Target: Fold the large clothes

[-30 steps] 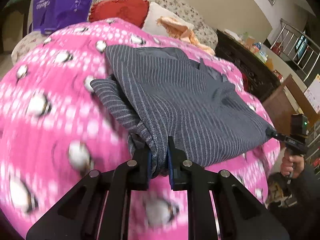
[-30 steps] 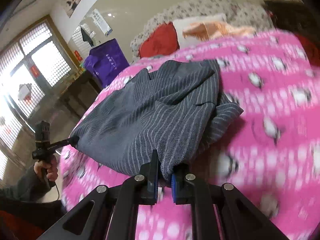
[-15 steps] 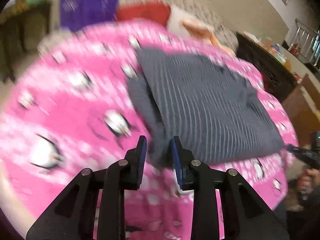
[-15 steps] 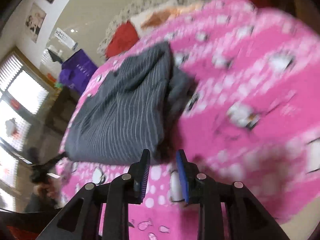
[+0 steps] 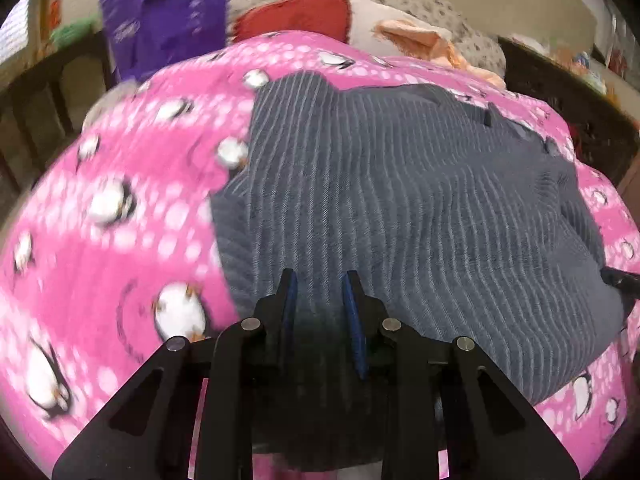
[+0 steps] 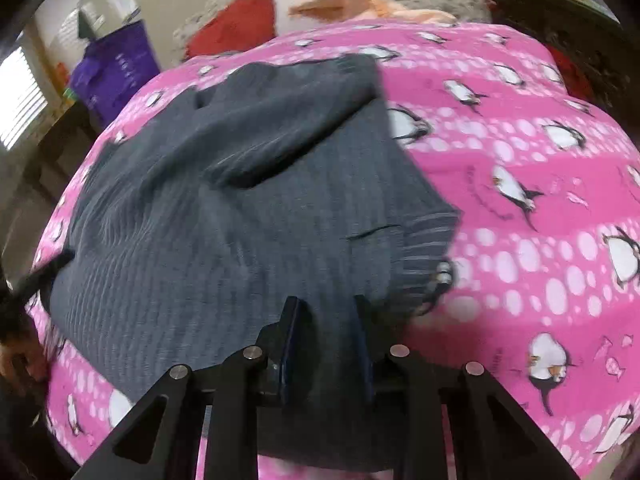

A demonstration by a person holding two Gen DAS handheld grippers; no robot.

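Nearest, the left gripper (image 5: 318, 288) and right gripper (image 6: 326, 312) hover with jaws parted, gripping nothing, above the grey pinstriped garment (image 5: 400, 200), which lies folded along the pink penguin-print blanket's (image 5: 120, 220) near edge. Judging so, one fold is laid; next comes regrasping an edge.

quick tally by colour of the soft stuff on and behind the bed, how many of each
grey: 1, the striped garment
pink: 1, the penguin blanket
red: 1, the cushion
purple: 1, the bag
orange: 1, the cloth on the white pillow
white: 1, the pillow
total: 6
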